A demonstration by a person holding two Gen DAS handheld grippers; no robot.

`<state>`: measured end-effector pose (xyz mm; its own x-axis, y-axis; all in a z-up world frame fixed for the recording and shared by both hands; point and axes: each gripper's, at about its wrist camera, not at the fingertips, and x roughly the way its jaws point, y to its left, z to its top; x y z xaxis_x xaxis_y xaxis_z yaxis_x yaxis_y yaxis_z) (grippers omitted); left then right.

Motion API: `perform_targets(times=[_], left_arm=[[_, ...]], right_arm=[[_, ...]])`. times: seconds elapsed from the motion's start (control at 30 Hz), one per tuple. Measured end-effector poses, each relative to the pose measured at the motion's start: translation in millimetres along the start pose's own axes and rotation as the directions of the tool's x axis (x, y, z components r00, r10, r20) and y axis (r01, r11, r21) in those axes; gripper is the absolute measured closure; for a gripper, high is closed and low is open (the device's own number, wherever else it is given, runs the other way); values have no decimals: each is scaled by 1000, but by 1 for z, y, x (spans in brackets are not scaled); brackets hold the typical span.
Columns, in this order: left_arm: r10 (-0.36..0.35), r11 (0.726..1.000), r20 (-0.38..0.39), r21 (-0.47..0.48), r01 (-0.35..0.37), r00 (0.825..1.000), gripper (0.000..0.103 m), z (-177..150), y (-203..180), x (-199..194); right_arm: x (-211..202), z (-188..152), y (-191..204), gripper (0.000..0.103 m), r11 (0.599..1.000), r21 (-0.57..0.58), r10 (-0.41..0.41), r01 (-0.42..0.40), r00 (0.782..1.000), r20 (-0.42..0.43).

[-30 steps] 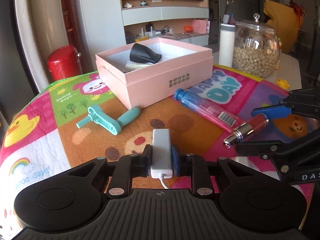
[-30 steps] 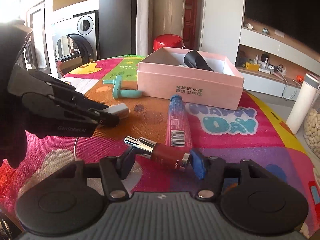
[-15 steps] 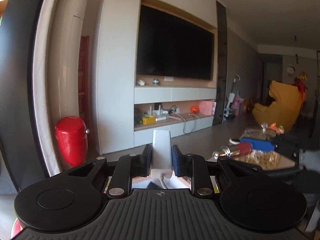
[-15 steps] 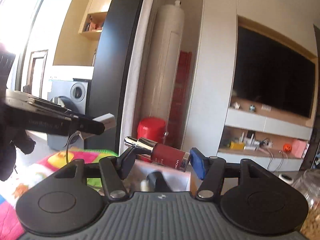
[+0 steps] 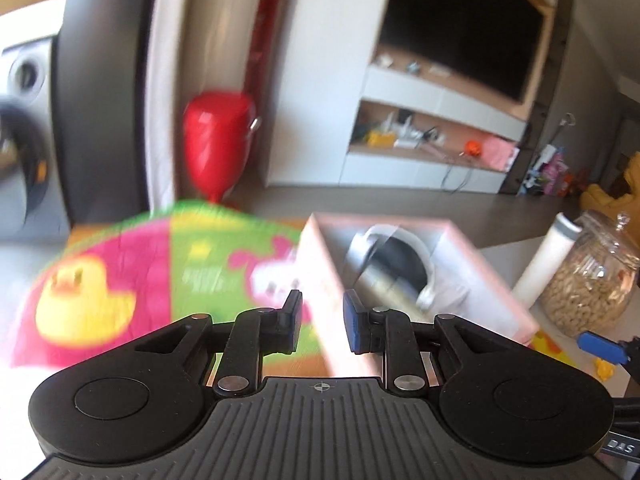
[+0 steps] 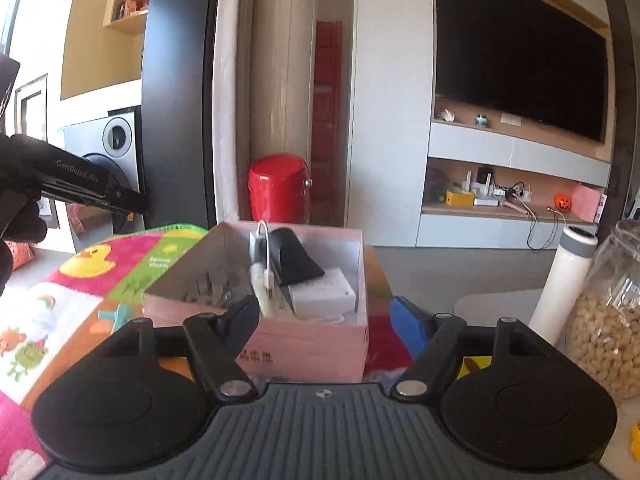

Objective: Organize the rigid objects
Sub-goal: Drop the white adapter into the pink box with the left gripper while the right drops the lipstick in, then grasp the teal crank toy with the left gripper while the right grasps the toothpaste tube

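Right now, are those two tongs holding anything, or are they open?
Left tongs: open, holding nothing.
Right tongs: open wide, holding nothing, in front of the pink box.

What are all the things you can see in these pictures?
box: 1, pink, on the mat
white adapter: 1, white, in the box
black nozzle: 1, black, in the box
play mat: 1, many colours, under the box
bin: 1, red, on the floor behind
jar: 1, clear, right of the box
bottle: 1, white, beside the jar
left hand-held gripper: 1, black, open
right hand-held gripper: 1, black, open
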<state>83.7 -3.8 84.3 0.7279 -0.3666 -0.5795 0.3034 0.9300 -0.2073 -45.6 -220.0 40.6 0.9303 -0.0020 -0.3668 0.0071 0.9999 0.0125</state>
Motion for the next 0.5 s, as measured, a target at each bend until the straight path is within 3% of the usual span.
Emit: perform_targets(times=[0.17,0.3,0.37,0.5], left_arm=[[-10,994,-106,-107,-1,994,78,-32,47,24],[-77,979,-80,-193,60,994,78,-35,65,27],[-66,981,-75,-187,51,995,78,-31,62,29],[-42,991,-140,-129,24,989,78,-30,50,39]], right_arm=[[3,-21,14,30,993,47,110,-105,988,-112],[5,-32,31,30,992,37,126,-122,982,-144],[9,-37,36,30,992,33,123,-120,979,-162],[15,-46,41,30,993,40,117,-111,972,-205]])
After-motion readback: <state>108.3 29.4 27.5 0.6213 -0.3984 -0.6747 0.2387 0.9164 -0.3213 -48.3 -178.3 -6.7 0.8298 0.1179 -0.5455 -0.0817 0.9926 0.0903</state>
